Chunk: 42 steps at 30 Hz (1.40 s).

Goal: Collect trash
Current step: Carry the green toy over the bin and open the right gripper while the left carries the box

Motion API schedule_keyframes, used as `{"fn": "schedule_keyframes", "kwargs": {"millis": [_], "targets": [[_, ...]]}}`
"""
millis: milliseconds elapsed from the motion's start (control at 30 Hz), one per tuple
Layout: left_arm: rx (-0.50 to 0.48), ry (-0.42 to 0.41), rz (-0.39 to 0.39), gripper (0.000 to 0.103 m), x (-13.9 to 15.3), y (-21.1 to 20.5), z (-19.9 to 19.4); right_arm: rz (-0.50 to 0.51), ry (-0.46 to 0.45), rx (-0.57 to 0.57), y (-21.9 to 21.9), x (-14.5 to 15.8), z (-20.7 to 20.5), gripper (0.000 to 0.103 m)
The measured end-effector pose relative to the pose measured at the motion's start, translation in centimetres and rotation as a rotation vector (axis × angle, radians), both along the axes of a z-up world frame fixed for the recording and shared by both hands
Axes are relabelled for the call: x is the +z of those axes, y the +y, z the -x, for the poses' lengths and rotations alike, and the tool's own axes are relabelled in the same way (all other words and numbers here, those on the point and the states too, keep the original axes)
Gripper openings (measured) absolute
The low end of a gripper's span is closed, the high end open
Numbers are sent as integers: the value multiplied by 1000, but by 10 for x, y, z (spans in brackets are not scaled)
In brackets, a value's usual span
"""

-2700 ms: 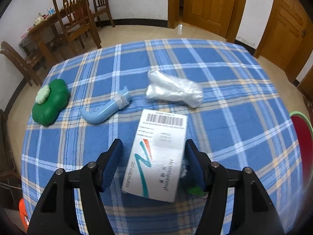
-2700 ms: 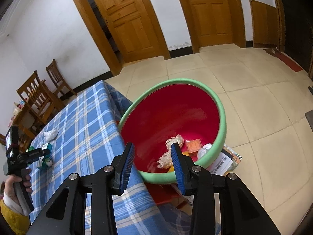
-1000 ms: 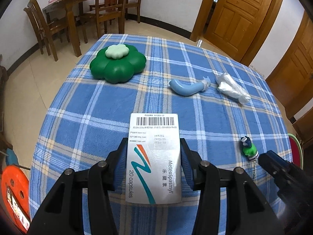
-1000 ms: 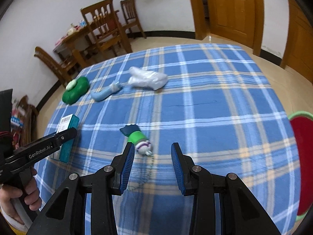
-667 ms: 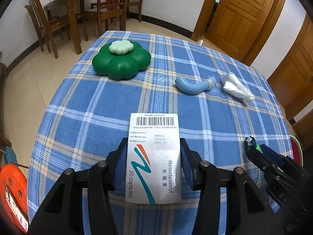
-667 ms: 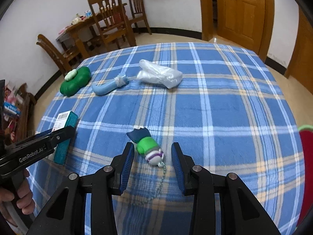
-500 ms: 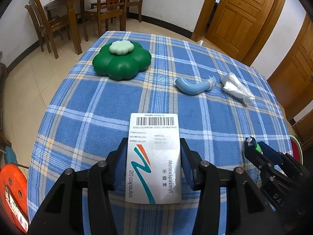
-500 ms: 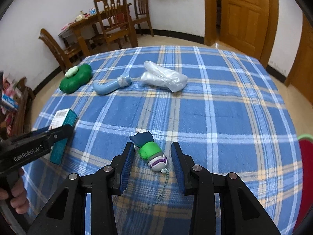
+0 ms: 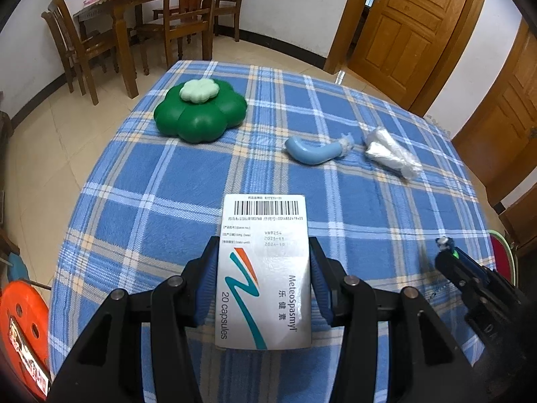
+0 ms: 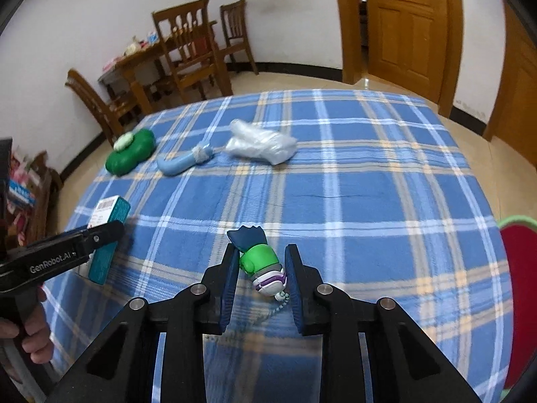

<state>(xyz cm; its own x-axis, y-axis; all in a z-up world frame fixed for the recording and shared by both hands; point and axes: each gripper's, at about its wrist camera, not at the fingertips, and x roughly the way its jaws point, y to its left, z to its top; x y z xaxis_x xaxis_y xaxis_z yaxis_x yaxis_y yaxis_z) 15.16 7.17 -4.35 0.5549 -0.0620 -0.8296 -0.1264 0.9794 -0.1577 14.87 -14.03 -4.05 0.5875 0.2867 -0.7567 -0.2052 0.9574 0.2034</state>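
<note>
A round table under a blue plaid tablecloth [image 10: 369, 181] is filling both views, with a red basin [image 10: 518, 288] rimmed in green peeking in at 3 o'clock of the right wrist view, below the table edge. On the cloth, a dark green flower-shaped container [image 9: 200, 114] with a pale lid is sitting at 11 o'clock in the left wrist view, a crumpled clear plastic bag [image 10: 260, 145] is lying toward 12 o'clock in the right wrist view, and a light blue curved tube [image 10: 183, 162] is lying just beside it, toward the container.

The left gripper [image 9: 263, 278] is clamping a medicine box [image 9: 265, 268] between its blue pads, both pads pressing on the box's sides. The box's white face is reading "MeteoSpasmyl" and "20 capsules", with Chinese characters, a barcode and small date lines too fine to read surely. Seen from the right wrist, the box's teal side is showing at 9 o'clock, and the gripper's black finger is carrying the words "GenRobot.AI".

The right gripper [image 10: 261, 280] has just been closing, its jaws standing around a small green and purple toy figure [image 10: 263, 263] with a bead chain; the left pad is touching it, while a slim gap is showing at the right pad. The figure is lying on the cloth at dead centre between the fingers, its dark blue end pointing toward 12 o'clock.
</note>
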Motion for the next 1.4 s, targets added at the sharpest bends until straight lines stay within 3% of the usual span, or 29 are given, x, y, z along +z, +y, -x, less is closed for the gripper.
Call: {"fn": "schedule_keyframes", "kwargs": {"millis": [467,900,1400], "targets": [[-96,-13,58,50,23,-45,12,-103,-27,-183,-80,34,34,28],[-278,12,116,50,38,-122,17,-141,-90,-364,-157,57,63,28],[-513,-2,81,50,52,-232,24,-136,-89,-553,-238,44,94,28]]}}
